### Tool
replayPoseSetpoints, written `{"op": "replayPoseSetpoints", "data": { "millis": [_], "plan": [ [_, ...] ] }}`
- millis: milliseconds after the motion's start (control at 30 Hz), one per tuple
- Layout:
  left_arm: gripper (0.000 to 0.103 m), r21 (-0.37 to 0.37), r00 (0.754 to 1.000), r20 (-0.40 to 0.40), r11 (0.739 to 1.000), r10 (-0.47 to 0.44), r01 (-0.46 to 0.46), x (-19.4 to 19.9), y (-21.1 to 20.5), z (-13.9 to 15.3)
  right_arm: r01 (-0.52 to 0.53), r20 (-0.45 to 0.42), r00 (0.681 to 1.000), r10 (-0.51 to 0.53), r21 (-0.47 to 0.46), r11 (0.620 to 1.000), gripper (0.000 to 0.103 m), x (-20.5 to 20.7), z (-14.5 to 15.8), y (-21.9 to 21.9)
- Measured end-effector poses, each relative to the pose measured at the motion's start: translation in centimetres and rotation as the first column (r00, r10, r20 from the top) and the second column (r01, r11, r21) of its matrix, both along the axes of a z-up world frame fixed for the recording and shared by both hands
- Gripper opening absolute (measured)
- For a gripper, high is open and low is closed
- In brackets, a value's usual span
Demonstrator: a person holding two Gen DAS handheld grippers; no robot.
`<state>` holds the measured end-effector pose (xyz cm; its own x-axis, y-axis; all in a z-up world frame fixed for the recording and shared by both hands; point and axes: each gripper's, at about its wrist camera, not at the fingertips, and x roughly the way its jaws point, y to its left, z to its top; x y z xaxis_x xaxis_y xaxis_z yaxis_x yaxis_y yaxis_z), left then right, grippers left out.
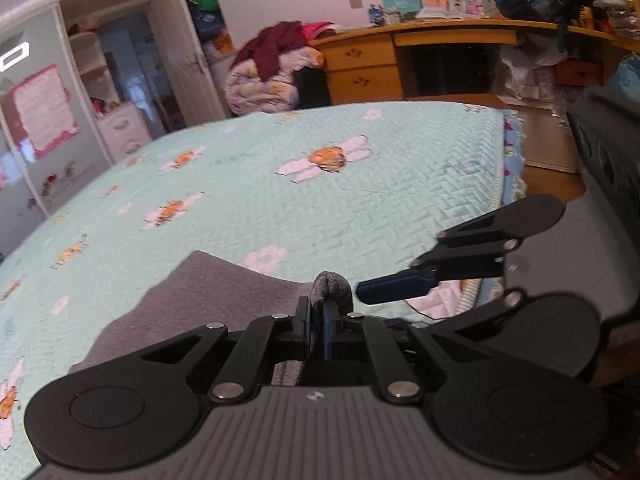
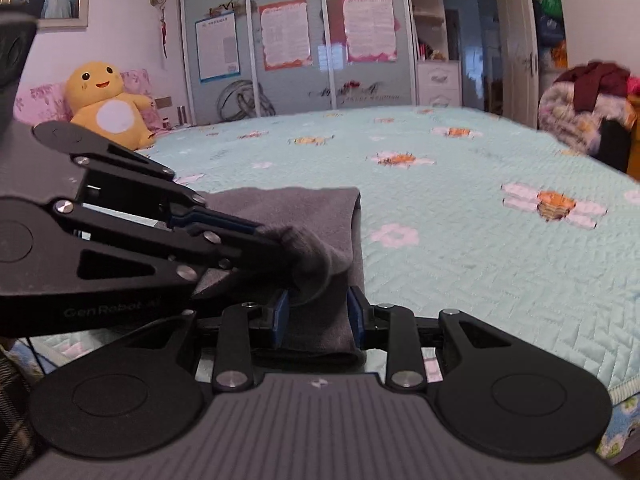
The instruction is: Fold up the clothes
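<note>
the quilted bed (image 2: 460,248) lies bare and passable ahead; only the grey garment (image 2: 312,216) and plush toy (image 2: 108,104) obstruct at left.

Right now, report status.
Left gripper shut on grey garment. Right gripper open, garment between its fingers. Bedspread ahead, nothing in the way.

only legible txt – "genrobot a.." on left gripper (image 2: 276,240) body; wall posters too blurry.
</note>
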<state>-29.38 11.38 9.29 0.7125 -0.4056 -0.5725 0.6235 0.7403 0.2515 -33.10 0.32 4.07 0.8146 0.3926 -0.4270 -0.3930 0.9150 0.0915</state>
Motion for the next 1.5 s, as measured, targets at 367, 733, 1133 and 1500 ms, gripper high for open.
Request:
{"op": "replayPoseSetpoints", "data": {
  "millis": [367, 733, 1133, 1500],
  "plan": [
    [0.007, -0.023, 0.995, -0.093, 0.999, -0.046, 0.044, 2.3, 0.7, 0.9, 0.194, 0.184, 0.969, -0.164, -0.158, 0.968, 0.05, -0.1, -1.0, 2.5],
    [0.007, 0.057, 0.997, -0.056, 0.996, -0.061, 0.065, 1.5, 0.3, -0.4, 0.2, 0.226, 0.965, -0.135, -0.295, 0.934, 0.038, -0.9, -1.0, 2.3],
    [0.007, 0.229, 0.993, -0.019, 0.966, -0.116, 0.117, -1.2, -1.6, -4.3, 0.18, -0.175, 0.972, -0.157, 0.122, 0.976, 0.016, 1.7, -1.9, -4.0],
    [0.007, 0.231, 0.989, -0.043, 0.962, -0.142, 0.148, -3.2, -2.1, -5.1, 0.268, -0.399, 0.906, -0.139, 0.289, 0.919, 0.019, 0.8, -2.9, -8.3]
  ]
}}
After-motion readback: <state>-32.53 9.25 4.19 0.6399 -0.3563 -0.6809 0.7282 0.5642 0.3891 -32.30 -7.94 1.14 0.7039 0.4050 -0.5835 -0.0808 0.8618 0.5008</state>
